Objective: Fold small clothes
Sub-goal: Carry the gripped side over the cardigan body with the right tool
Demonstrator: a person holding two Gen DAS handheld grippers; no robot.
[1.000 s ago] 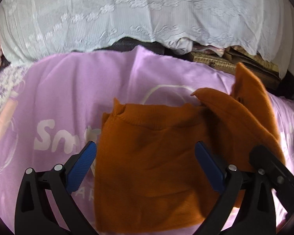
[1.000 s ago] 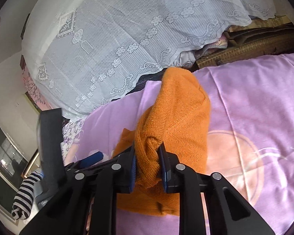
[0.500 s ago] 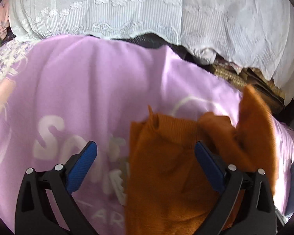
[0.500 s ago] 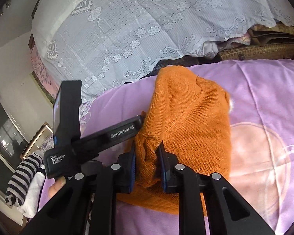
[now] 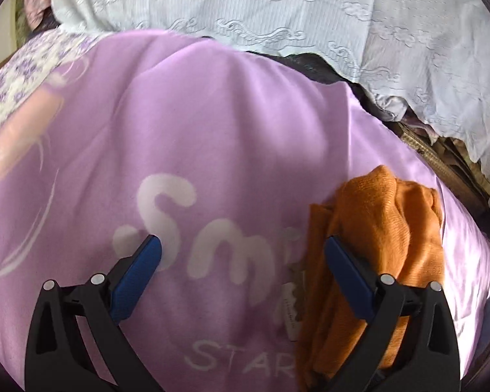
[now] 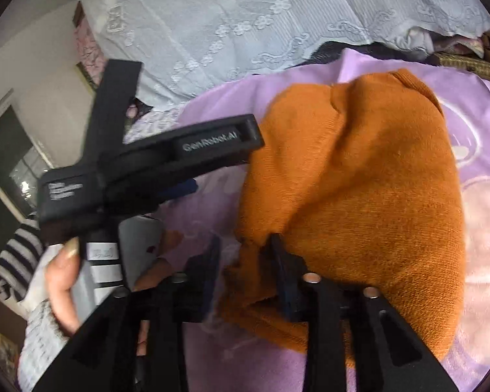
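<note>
Left wrist view: the left gripper (image 5: 241,261) hangs with its blue fingers (image 5: 134,277) spread wide, nothing between them, over a purple blanket (image 5: 212,130) with white lettering. The orange sweater (image 5: 385,228) lies bunched on the blanket behind the right-hand finger. Beyond is a white lace cover (image 5: 310,16). In the right wrist view the right gripper (image 6: 245,261) is parted, with an edge of the sweater (image 6: 359,196) in the gap; whether it touches is unclear. A hand (image 6: 62,281) grips the left tool's handle.
</note>
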